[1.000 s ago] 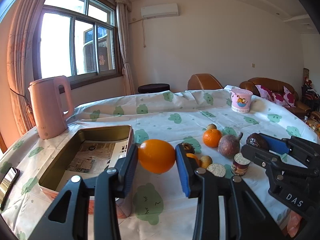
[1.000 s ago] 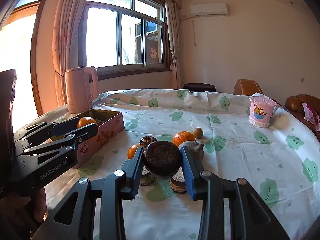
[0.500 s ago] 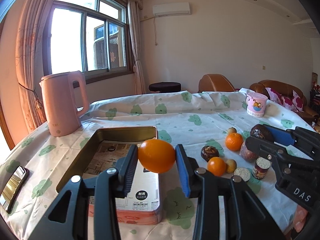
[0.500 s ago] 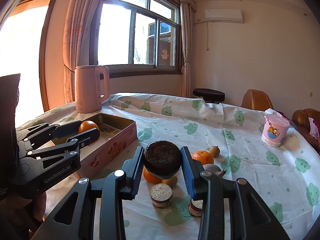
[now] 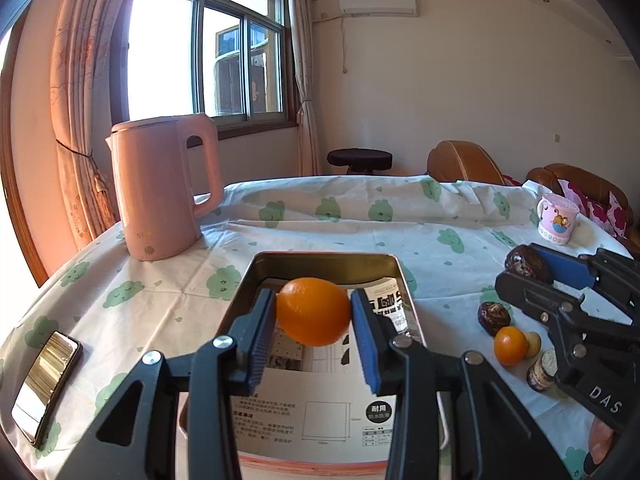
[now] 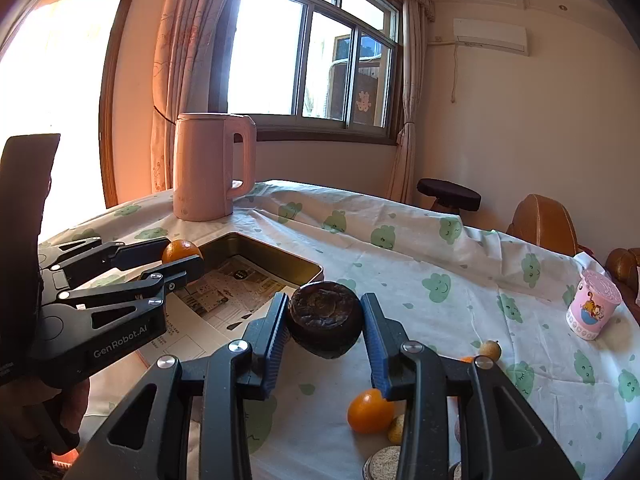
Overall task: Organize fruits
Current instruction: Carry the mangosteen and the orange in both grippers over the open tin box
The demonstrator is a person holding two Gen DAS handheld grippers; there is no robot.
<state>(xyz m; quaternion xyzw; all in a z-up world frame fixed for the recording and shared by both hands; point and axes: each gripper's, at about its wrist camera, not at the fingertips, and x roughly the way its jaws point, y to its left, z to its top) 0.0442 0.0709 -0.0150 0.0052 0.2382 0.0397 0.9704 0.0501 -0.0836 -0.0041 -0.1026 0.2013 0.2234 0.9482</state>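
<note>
Orange fruit (image 5: pixel 313 311) sits clamped in the left gripper (image 5: pixel 314 320), hanging directly over the open tin (image 5: pixel 402 280), so its drop is straight down; the right gripper (image 6: pixel 324 326), clamped on a dark fruit (image 6: pixel 325 322), hangs just right of the tin's near corner.

Left gripper (image 5: pixel 314 312) with its orange (image 5: pixel 313 311) carried from beside the tin (image 5: pixel 326 258) to above its paper-lined inside, right gripper (image 6: pixel 324 322) with the dark fruit (image 6: pixel 325 320) brought away from the fruit pile (image 6: pixel 370 410) toward the tin's near corner
</note>
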